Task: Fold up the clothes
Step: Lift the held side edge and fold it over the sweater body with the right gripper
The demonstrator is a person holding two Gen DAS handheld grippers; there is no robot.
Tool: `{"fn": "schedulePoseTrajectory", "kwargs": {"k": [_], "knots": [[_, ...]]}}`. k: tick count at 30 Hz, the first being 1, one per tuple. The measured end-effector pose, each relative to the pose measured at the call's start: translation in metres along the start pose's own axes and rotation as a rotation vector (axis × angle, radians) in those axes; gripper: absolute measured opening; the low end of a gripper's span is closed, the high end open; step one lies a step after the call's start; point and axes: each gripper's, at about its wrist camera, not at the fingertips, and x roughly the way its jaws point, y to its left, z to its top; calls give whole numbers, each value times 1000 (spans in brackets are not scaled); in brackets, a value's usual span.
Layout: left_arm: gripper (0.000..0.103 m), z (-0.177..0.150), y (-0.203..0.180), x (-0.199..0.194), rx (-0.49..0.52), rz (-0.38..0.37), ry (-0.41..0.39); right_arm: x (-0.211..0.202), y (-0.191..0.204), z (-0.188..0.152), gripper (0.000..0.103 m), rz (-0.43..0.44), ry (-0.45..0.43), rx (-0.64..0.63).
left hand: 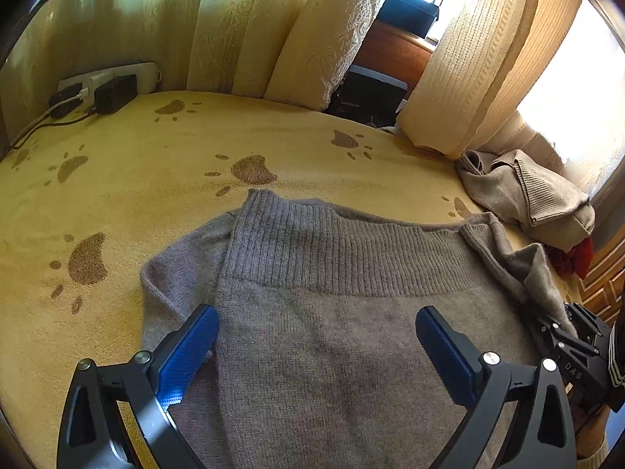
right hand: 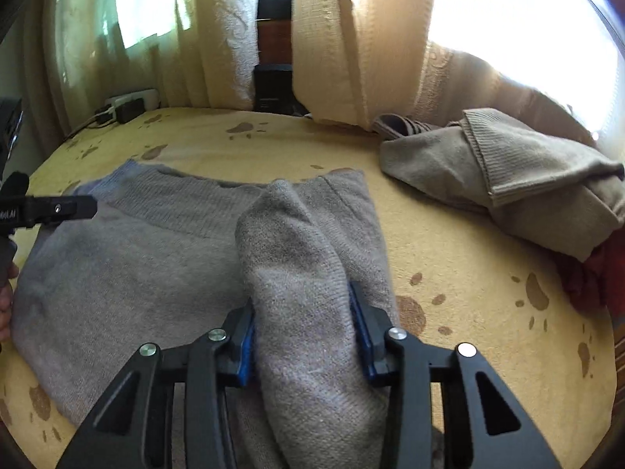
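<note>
A grey knitted sweater (left hand: pixel 343 312) lies spread on a yellow paw-print blanket (left hand: pixel 156 195), its ribbed band toward the far side. My left gripper (left hand: pixel 315 312) hovers low over the sweater's left part, its blue pads wide apart with only flat fabric below them. In the right wrist view the sweater (right hand: pixel 129 258) has a raised fold, probably a sleeve (right hand: pixel 300 258), bunched up between the blue pads of my right gripper (right hand: pixel 302 301), which press on it from both sides. The left gripper's black body (right hand: pixel 58 209) shows at that view's left edge.
A heap of beige knitwear (right hand: pixel 508 179) with a red garment (right hand: pixel 593 277) beneath lies at the right on the blanket (right hand: pixel 449 254). Cream curtains (left hand: pixel 242 39) hang along the far side. A power strip with chargers (left hand: pixel 105 86) sits at the far left corner.
</note>
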Motion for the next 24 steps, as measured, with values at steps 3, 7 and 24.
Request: {"fn": "schedulePoseTrajectory", "kwargs": {"k": [3, 7, 24], "knots": [[103, -1, -4, 2, 13, 9, 4, -1, -5, -2, 43, 16, 4, 18], [103, -2, -5, 5, 19, 17, 11, 1, 9, -3, 85, 80, 18, -43], [103, -3, -6, 10, 31, 33, 19, 10, -16, -6, 58, 29, 52, -55]]}}
